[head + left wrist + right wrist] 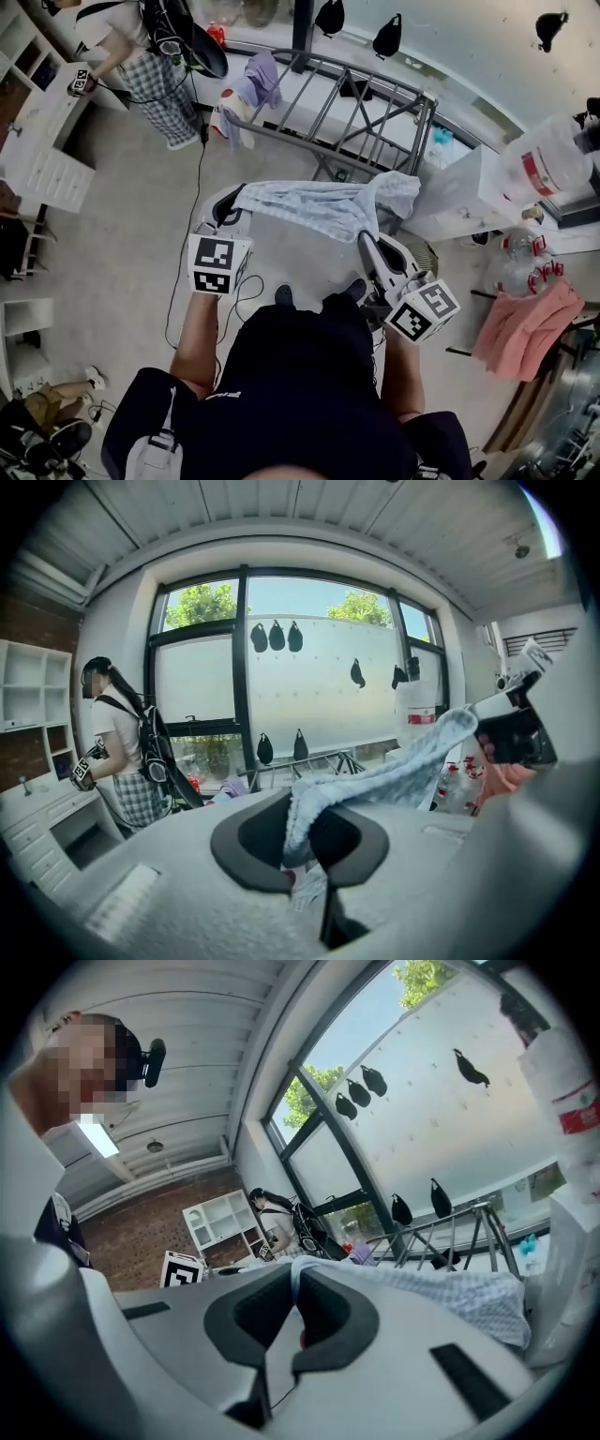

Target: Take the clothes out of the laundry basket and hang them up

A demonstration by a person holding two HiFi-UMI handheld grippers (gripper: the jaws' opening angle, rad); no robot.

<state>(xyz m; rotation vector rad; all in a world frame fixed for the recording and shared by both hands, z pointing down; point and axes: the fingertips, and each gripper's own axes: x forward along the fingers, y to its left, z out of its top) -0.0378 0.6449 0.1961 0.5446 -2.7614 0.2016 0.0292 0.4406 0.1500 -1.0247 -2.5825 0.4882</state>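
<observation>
L hand-held gripper [228, 208] & R hand-held gripper [366, 244] both clenched on pale-blue garment [314, 208], stretched btwn them, near drying rack [361, 112].

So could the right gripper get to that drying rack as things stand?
Probably yes. The drying rack stands just ahead, with nothing between its bare bars and the right gripper. But that gripper is shut on the blue garment, shared with the left gripper, so both would move together.
</observation>
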